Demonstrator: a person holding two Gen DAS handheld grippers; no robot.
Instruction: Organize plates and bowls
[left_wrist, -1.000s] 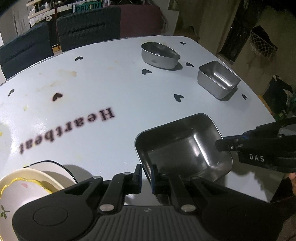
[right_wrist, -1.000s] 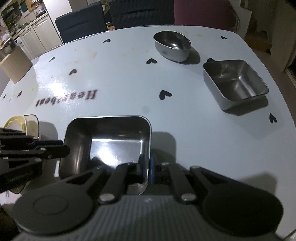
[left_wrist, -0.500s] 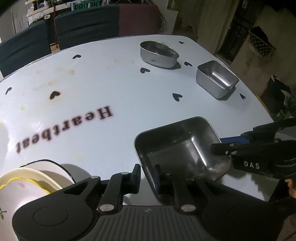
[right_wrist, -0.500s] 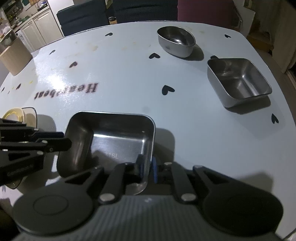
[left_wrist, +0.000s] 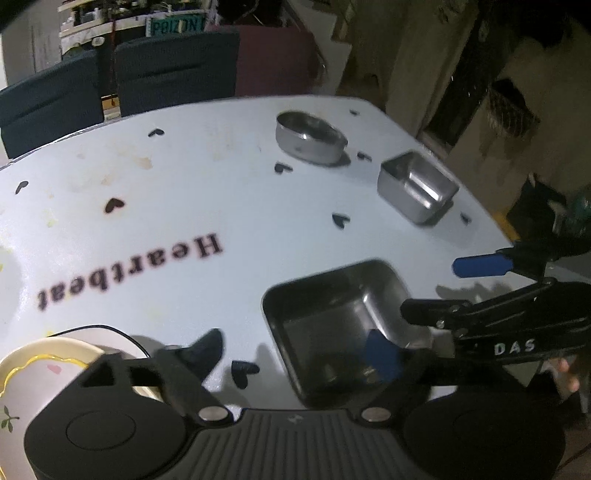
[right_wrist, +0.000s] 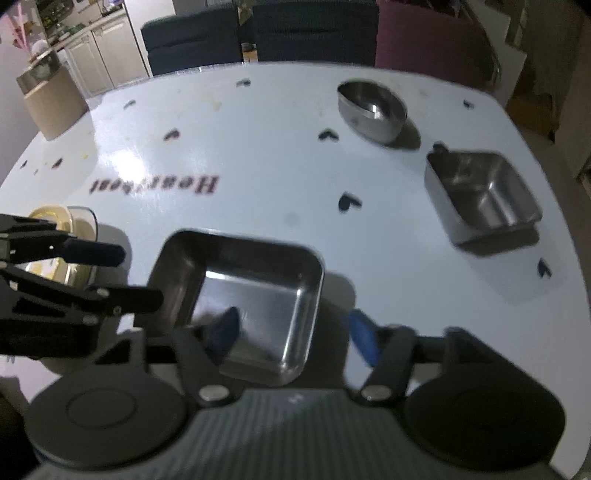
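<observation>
A large square steel tray (left_wrist: 325, 284) (right_wrist: 243, 247) rests on the pale blue table (left_wrist: 229, 192) near its front edge. My left gripper (left_wrist: 295, 354) straddles the tray's left rim. Its jaws are opening and the pads stand clear of the metal. My right gripper (right_wrist: 293, 330) straddles the right rim in the same way, jaws opening, one blue pad inside the tray and one outside. Each gripper also shows from the side in the other's view: the right gripper (left_wrist: 448, 288) and the left gripper (right_wrist: 125, 277). Both sit at the tray's edges.
An oval steel bowl (left_wrist: 310, 136) (right_wrist: 371, 105) and a smaller square steel bowl (left_wrist: 417, 188) (right_wrist: 480, 192) sit at the far right. Stacked ceramic plates (left_wrist: 40, 373) (right_wrist: 62, 229) stand at the near left. A cardboard box (right_wrist: 51, 99) is at the far left corner, with chairs beyond the table.
Both grippers were shut on the tray's opposite rims. Both have since spread wide and let go, and the tray now lies on the table.
</observation>
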